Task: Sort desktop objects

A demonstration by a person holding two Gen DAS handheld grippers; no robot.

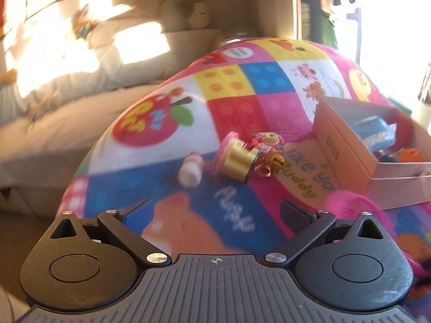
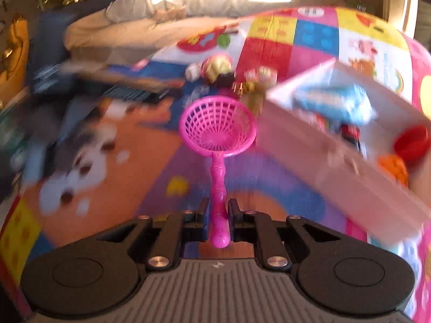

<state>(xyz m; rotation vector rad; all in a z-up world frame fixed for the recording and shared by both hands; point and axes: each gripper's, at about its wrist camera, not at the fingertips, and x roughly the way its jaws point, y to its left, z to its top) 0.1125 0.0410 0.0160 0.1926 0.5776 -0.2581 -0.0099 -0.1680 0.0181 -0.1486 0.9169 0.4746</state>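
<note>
My right gripper (image 2: 218, 210) is shut on the handle of a pink toy net scoop (image 2: 217, 127), whose basket juts forward above the colourful play mat (image 2: 134, 167). To its right stands an open cardboard box (image 2: 309, 145) with a blue packet (image 2: 334, 102) and red and orange toys inside. My left gripper (image 1: 215, 210) is open and holds nothing. Ahead of it on the mat lie a gold and pink toy (image 1: 237, 158), a small gold bell charm (image 1: 272, 161) and a small white figure (image 1: 190, 173). The box (image 1: 347, 156) sits at the right in that view.
A bed or sofa with pale bedding (image 1: 67, 102) lies beyond the mat's left edge. Sunlight glares from a window (image 1: 390, 40) at the right. In the right wrist view, dark blurred objects (image 2: 54, 123) sit left of the mat.
</note>
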